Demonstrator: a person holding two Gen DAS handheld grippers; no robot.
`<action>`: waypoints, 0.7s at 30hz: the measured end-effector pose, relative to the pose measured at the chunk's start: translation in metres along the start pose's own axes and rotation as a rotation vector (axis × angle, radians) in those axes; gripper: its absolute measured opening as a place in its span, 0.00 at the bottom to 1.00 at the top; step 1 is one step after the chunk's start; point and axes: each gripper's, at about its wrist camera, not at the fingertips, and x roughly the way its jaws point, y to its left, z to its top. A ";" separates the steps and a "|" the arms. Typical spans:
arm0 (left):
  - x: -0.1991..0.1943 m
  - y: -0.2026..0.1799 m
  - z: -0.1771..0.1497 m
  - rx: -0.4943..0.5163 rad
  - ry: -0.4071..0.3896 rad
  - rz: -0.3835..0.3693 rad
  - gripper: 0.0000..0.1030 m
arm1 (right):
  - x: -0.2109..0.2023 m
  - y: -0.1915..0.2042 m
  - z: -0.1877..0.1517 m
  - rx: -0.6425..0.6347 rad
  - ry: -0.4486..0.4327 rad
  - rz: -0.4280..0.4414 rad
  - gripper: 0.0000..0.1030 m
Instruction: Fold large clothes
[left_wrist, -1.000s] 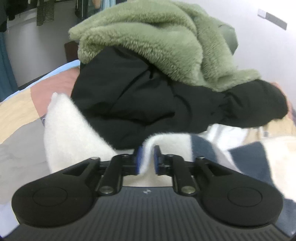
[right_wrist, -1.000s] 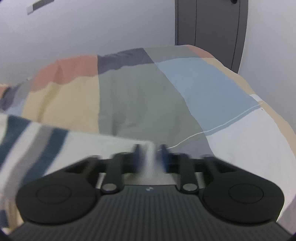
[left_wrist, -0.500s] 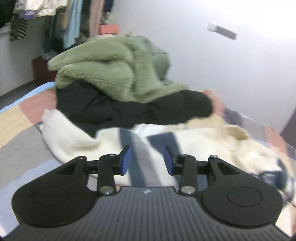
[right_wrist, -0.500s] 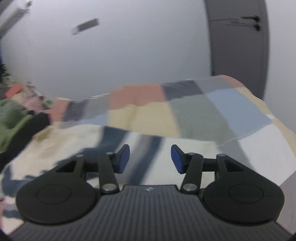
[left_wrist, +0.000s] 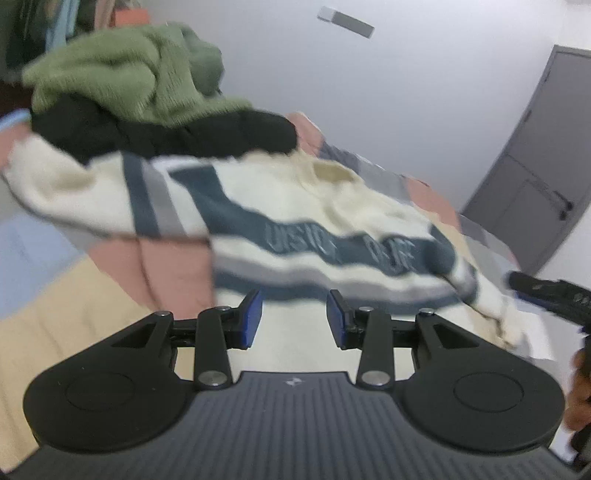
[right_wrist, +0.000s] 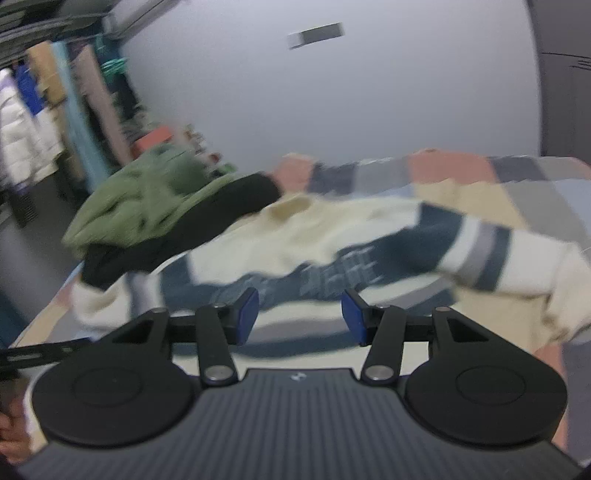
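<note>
Both grippers have let go of the sweater and pulled back from it: a second ago each was pinched on a fold of the cream knit, and now the cloth lies ahead of them on the bed. The left gripper stands partly open with nothing between its blue pads. The right gripper is also partly open and empty.

The sweater lies spread across the patchwork quilt, cream with dark blue and grey bands and a line of blurred lettering across the chest. One sleeve runs out to the left in the left wrist view; the other sleeve reaches to the right in the right wrist view. At the far end of the sweater sits a heap of clothes: a black garment touching the sweater's upper edge, with a green fleece piled on top of it.

The right gripper's body shows at the right edge of the left view. A grey door stands in the wall beyond the bed, and hanging clothes line a rack on the left in the right wrist view. Both views are blurred.
</note>
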 end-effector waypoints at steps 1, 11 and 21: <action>0.000 -0.001 -0.007 0.000 0.011 -0.012 0.43 | -0.001 0.009 -0.008 -0.007 0.011 0.029 0.54; 0.015 0.009 -0.048 -0.025 0.050 -0.026 0.43 | 0.009 0.058 -0.071 -0.063 0.101 0.143 0.55; 0.041 0.050 -0.048 -0.193 0.089 -0.008 0.43 | 0.049 0.081 -0.120 -0.171 0.248 0.211 0.66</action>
